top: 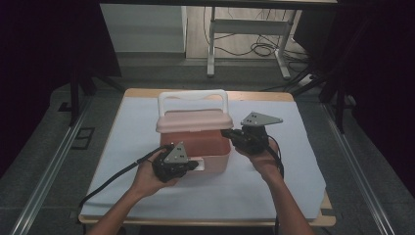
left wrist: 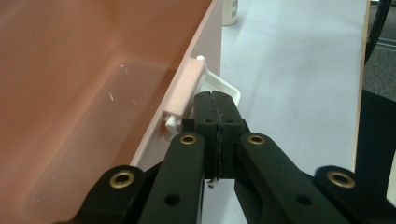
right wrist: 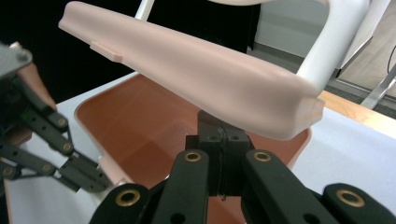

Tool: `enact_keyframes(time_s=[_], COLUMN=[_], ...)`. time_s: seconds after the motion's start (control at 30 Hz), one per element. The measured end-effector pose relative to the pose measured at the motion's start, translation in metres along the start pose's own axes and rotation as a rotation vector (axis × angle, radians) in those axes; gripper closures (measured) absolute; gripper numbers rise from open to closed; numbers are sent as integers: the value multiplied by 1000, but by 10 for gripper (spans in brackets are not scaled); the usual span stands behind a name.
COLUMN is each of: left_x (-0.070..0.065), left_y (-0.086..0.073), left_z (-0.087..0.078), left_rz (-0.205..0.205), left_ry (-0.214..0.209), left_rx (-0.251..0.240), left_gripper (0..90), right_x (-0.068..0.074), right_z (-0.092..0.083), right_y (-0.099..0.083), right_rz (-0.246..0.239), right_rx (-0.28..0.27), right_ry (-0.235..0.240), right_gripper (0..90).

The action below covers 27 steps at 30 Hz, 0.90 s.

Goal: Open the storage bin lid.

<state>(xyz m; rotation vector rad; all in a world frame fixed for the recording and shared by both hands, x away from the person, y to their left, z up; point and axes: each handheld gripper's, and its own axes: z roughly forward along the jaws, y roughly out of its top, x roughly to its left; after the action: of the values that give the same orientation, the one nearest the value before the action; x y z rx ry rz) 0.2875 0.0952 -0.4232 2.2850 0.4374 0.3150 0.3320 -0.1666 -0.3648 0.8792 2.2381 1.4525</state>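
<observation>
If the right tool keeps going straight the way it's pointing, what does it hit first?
Probably the pink lid of the box. The right tool, its jaws together, sits just under the lid's raised edge, with the open box beyond. Depth is unclear, so it might slip underneath.

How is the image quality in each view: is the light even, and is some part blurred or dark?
High view: dim, room edges nearly black, pink box soft. Left gripper view: bright, even; near box wall blurred. Right gripper view: lid sharp, dark background, left gripper in shade.
</observation>
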Motion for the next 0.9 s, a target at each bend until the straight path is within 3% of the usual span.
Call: enact_keyframes(time_s=[0.27, 0.9], left_x=[1, 1], left_y=[0, -2], left_z=[0, 1], left_rz=[1, -7], left_ry=[-9, -15], left_rx=[1, -18], left_gripper=[900, 900], right_x=[-8, -42], right_z=[6, 29], right_y=[16, 57], right_rz=[-1, 15], right_rx=[20, 49], right_ry=[-6, -44], right_gripper=[895, 892])
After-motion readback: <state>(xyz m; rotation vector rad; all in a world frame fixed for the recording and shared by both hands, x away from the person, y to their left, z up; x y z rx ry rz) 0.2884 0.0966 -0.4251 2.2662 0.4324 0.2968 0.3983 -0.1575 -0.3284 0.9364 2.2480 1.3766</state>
